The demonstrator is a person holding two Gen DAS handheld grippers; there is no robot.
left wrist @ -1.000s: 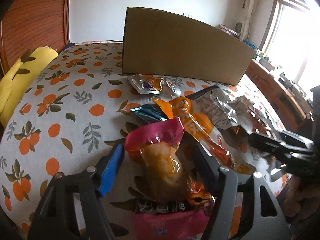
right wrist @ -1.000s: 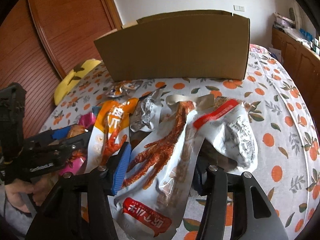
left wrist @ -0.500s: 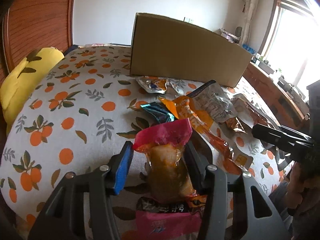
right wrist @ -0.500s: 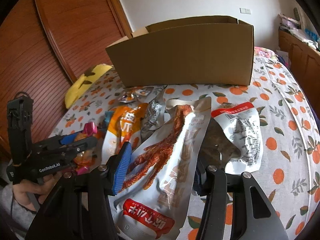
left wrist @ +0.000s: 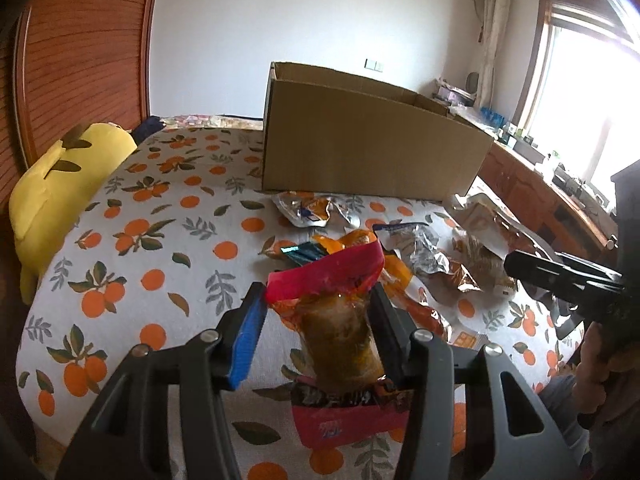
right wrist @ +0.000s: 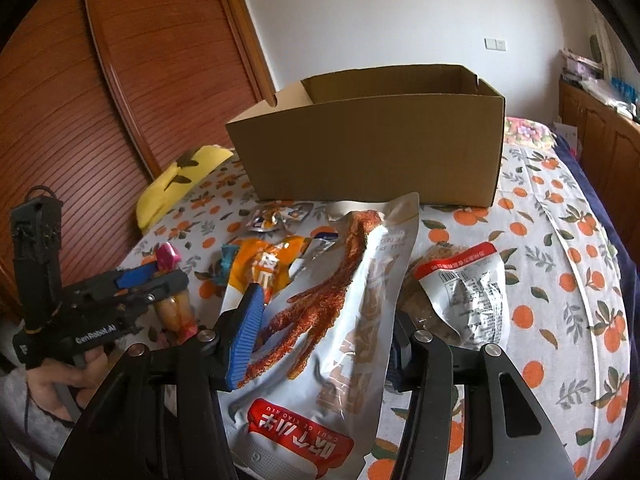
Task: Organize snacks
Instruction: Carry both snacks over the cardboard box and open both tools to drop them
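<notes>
The left tool (left wrist: 316,320) is clamped on a pink-topped snack pouch (left wrist: 338,320); the right tool (right wrist: 326,320) is clamped on a silver chicken-foot bag (right wrist: 340,320) marked "CHUI GE XIAO NIU"; "GenRobot.AI" is printed on the left tool.

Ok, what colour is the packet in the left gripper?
Pink packet, clear middle; best in the left wrist view.

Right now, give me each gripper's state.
Left gripper: shut on the pink snack pack.
Right gripper: shut on the silver chicken-foot bag.
</notes>
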